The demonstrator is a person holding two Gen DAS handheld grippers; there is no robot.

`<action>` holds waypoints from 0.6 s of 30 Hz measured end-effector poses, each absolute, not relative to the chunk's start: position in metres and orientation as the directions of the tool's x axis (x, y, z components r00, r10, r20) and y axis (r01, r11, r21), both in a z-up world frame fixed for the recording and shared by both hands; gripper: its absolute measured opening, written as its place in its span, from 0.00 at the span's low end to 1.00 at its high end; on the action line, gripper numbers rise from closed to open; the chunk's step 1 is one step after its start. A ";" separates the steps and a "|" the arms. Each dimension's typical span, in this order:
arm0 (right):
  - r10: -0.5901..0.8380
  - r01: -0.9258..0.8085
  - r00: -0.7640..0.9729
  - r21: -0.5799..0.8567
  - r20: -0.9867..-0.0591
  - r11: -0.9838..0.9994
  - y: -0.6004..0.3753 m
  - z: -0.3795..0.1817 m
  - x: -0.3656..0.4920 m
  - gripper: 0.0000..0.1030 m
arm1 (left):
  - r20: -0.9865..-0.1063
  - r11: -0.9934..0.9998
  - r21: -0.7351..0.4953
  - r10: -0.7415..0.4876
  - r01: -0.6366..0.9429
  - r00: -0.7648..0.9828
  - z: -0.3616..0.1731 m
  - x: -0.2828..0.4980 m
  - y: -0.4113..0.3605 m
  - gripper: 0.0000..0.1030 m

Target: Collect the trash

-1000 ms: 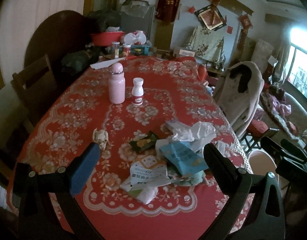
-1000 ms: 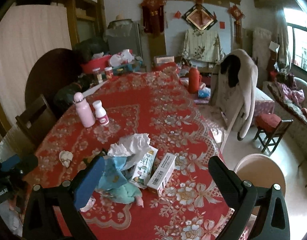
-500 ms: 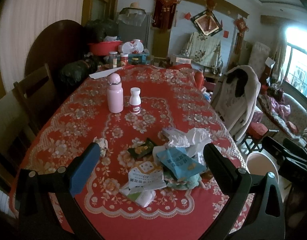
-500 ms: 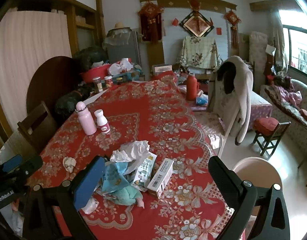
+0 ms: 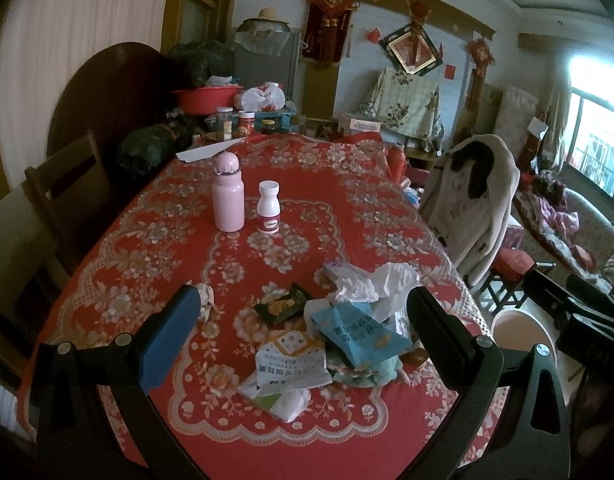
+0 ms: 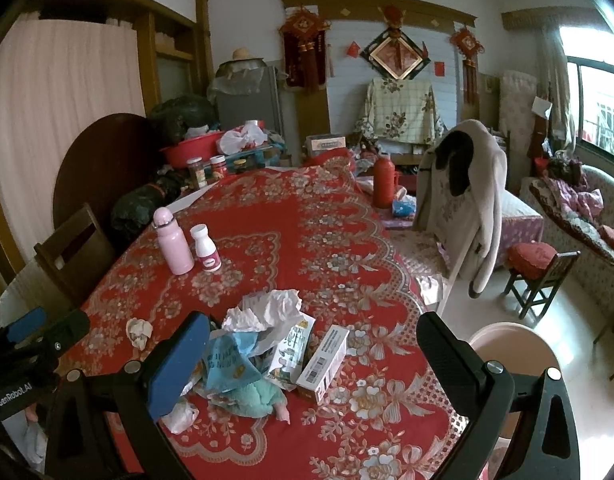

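Observation:
A heap of trash lies on the red floral tablecloth [image 5: 307, 184] near its front edge: a blue snack bag [image 5: 357, 332], crumpled white tissue [image 5: 381, 286], a white printed wrapper [image 5: 291, 366], a dark snack packet [image 5: 281, 307], and a small crumpled wad [image 5: 205, 300] apart to the left. The right wrist view shows the blue bag [image 6: 227, 364], tissue [image 6: 269, 312], a milk carton [image 6: 291, 346] and a white box [image 6: 325, 362]. My left gripper [image 5: 301, 320] is open and empty above the heap. My right gripper [image 6: 313, 346] is open and empty, too. A pale bin [image 6: 515, 354] stands beside the table.
A pink flask [image 5: 227, 196] and a white pill bottle [image 5: 269, 207] stand mid-table. Jars, a red basin [image 5: 207, 98] and bags crowd the far end. A chair with a coat [image 5: 475, 196] stands right of the table, and a wooden chair [image 5: 71, 184] left.
Both grippers have drawn back and risen a little, so the table and trash heap look slightly farther away. Both stay open and empty. Nothing on the table has moved.

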State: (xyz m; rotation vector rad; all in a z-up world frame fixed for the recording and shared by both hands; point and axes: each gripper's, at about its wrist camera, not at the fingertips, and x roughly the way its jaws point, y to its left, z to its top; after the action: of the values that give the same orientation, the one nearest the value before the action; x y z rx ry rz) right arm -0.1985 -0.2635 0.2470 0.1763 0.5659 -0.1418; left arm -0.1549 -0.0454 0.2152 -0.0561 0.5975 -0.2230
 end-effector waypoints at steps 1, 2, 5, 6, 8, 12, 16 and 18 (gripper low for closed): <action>-0.087 0.183 0.835 0.125 -0.544 0.975 -0.263 0.247 -0.197 1.00 | -0.552 0.975 -0.117 -0.224 0.191 0.803 0.215 -0.155 -0.045 0.99; -0.088 0.183 0.834 0.123 -0.544 0.975 -0.263 0.248 -0.196 1.00 | -0.551 0.974 -0.116 -0.224 0.192 0.804 0.216 -0.155 -0.045 0.99; -0.087 0.183 0.835 0.125 -0.544 0.975 -0.264 0.248 -0.196 1.00 | -0.550 0.974 -0.117 -0.226 0.194 0.804 0.216 -0.155 -0.045 1.00; -0.088 0.183 0.835 0.124 -0.543 0.975 -0.263 0.248 -0.195 1.00 | -0.550 0.974 -0.117 -0.226 0.193 0.804 0.216 -0.155 -0.045 1.00; -0.087 0.183 0.835 0.124 -0.543 0.975 -0.264 0.248 -0.195 1.00 | -0.550 0.974 -0.117 -0.226 0.194 0.804 0.216 -0.155 -0.045 0.99; -0.088 0.184 0.834 0.124 -0.544 0.975 -0.264 0.249 -0.193 1.00 | -0.548 0.974 -0.116 -0.226 0.195 0.805 0.219 -0.152 -0.045 0.99; -0.087 0.184 0.833 0.125 -0.546 0.975 -0.263 0.250 -0.192 1.00 | -0.549 0.974 -0.119 -0.226 0.193 0.805 0.218 -0.154 -0.045 0.99; -0.089 0.184 0.834 0.122 -0.545 0.975 -0.263 0.249 -0.193 1.00 | -0.549 0.974 -0.119 -0.226 0.193 0.804 0.218 -0.154 -0.045 0.99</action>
State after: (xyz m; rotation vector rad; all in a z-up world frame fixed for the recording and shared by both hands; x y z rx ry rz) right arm -0.1930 -0.2631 0.2494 0.1730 0.5672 -0.1455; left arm -0.1539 -0.0446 0.2180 -0.0581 0.5952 -0.2245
